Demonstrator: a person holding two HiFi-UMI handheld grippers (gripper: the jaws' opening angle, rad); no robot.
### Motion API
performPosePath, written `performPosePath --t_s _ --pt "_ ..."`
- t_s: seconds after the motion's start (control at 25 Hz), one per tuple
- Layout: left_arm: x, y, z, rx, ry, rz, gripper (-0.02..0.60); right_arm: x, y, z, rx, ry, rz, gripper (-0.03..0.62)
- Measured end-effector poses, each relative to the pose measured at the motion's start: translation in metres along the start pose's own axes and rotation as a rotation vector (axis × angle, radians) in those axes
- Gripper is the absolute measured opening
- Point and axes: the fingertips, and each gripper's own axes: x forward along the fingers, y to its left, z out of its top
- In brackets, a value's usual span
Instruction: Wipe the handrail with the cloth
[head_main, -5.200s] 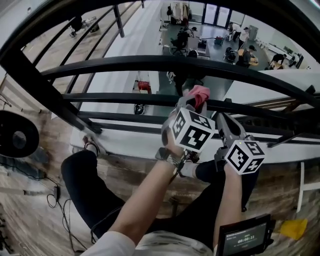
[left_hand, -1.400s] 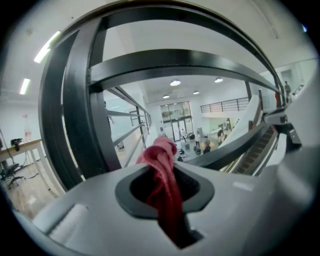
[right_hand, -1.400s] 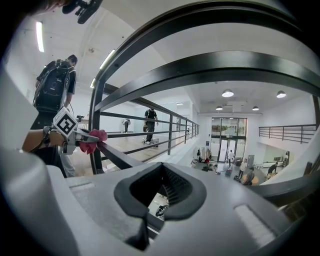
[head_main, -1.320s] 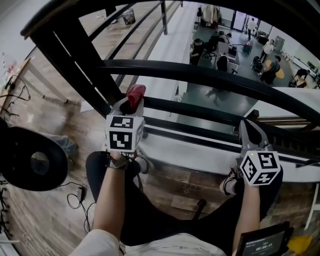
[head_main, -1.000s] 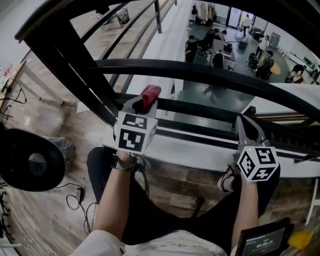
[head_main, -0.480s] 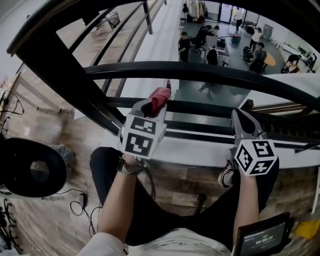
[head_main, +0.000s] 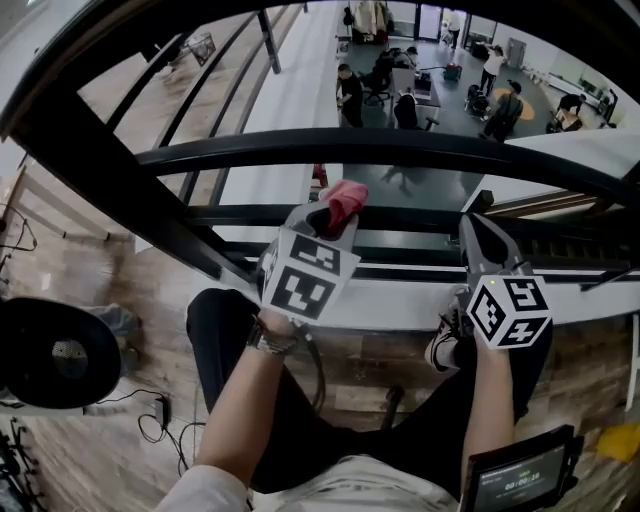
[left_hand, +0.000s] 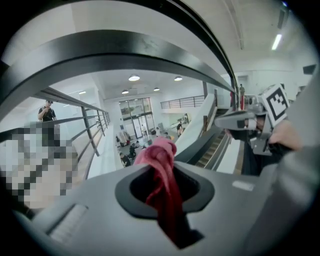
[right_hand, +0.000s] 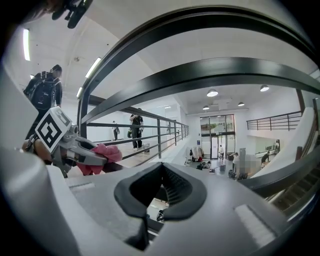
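Left gripper (left_hand: 165, 187) pinches red cloth (left_hand: 161, 160); black handrail (left_hand: 115, 55) arcs above.

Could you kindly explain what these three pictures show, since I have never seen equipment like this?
A person is at a black handrail above a hall, holding a hand-held two-jaw gripper in each hand; the marker cubes belong to them. The head view looks down from the person's head; the other two come from cameras riding on each gripper. The left gripper is shut on a red cloth, close to a lower rail bar. The right gripper is shut and empty.
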Motion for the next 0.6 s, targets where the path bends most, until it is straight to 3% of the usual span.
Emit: performPosePath --t_s 0.28,0.6 --pt "0.021 -0.040 0.021 0.039 -0.004 -0.067 0.064 -0.027 -0.047 -0.003 -0.003 0.004 -0.063 0.002" --pt "0.041 -0.073 0.037 0.013 -0.031 -0.054 0.064 -0.060 -0.105 -0.022 0.051 0.016 -0.139 0.002"
